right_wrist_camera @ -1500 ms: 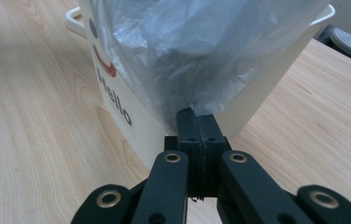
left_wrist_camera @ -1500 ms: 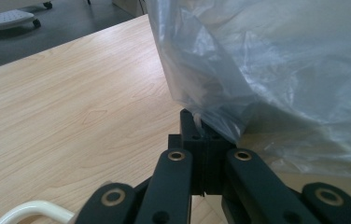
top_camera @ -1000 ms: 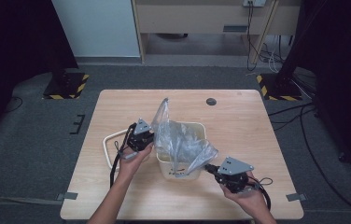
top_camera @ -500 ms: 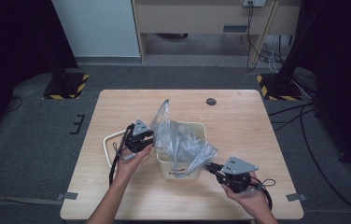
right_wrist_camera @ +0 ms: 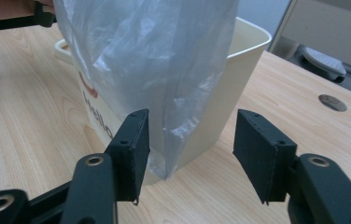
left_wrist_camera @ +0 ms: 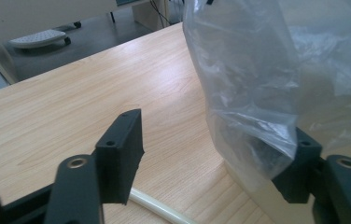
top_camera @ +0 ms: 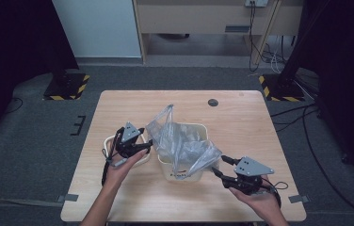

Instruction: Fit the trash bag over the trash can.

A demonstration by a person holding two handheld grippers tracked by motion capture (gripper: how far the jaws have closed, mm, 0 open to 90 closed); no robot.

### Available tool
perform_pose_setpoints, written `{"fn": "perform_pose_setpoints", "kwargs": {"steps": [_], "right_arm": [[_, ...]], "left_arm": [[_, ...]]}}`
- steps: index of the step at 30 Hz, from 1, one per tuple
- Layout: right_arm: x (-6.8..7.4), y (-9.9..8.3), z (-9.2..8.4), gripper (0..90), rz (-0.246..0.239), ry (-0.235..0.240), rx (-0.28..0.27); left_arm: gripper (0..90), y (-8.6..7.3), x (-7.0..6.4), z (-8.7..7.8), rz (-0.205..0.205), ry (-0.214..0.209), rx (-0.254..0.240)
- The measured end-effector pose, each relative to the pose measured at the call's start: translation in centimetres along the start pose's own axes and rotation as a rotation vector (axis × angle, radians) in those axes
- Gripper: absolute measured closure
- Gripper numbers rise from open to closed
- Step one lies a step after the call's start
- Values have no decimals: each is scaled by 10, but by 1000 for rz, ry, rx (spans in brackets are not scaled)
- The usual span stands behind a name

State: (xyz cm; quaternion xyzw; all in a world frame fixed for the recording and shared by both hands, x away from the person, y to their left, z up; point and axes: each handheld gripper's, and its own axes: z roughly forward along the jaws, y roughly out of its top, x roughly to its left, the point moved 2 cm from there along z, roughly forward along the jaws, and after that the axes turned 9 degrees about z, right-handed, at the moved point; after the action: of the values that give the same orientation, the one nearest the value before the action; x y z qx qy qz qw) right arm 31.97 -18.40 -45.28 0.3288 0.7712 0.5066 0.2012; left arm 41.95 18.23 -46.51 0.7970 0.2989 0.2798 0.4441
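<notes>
A cream plastic bin (top_camera: 187, 173) stands mid-table with a clear plastic bag (top_camera: 180, 141) bunched in and above it. My left gripper (top_camera: 148, 145) sits at the bin's left side. Its jaws have just been opening and now stand apart, and the bag (left_wrist_camera: 243, 84) still drapes over the right pad (left_wrist_camera: 299, 172). My right gripper (top_camera: 220, 166) is at the bin's front right corner. Its jaws have just been opening too. A hanging corner of the bag (right_wrist_camera: 164, 70) dangles between them beside the left pad (right_wrist_camera: 134, 144), in front of the bin wall (right_wrist_camera: 229, 88).
A cream ring-shaped piece (top_camera: 110, 140) lies under my left hand, left of the bin. A dark round grommet (top_camera: 213, 102) sits in the wooden table (top_camera: 250, 127) near the far edge. Bare wood stretches to the right and behind the bin.
Both grippers were shut on the bag's edges and have since spread their jaws. The left hand has drifted slightly left. The bag stays up in the bin.
</notes>
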Motion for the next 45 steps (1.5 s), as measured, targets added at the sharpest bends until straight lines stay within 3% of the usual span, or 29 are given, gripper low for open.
{"fn": "perform_pose_setpoints", "kwargs": {"steps": [10, 12, 16, 24, 29, 32, 33, 39, 45], "right_arm": [[-8, 6, -9, 448, 24, -15, -12], [-8, 8, -9, 449, 24, -11, -16], [-9, 13, -10, 487, 19, -25, -5], [-28, 17, -12, 598, 40, -71, 32], [-44, 32, -11, 648, 68, -94, 27], [-49, 50, -9, 672, 76, -83, 5], [-50, 64, -6, 679, 78, -62, -15], [-48, 84, 4, 693, 72, -21, -32], [-37, 92, 24, 667, 56, 29, -6]], "left_arm": [[317, 3, -1, -21, 21, 2, -38], [308, 5, -1, -25, 12, -13, -47], [307, 9, -6, -34, 30, -30, -58], [357, 20, -16, -55, 51, -52, -102], [357, 29, -25, -64, 66, -73, -130], [356, 34, -31, -68, 74, -82, -146], [355, 35, -33, -69, 75, -92, -151], [349, 41, -41, -74, 90, -128, -154], [315, 42, -51, -74, 114, -178, -150]]}}
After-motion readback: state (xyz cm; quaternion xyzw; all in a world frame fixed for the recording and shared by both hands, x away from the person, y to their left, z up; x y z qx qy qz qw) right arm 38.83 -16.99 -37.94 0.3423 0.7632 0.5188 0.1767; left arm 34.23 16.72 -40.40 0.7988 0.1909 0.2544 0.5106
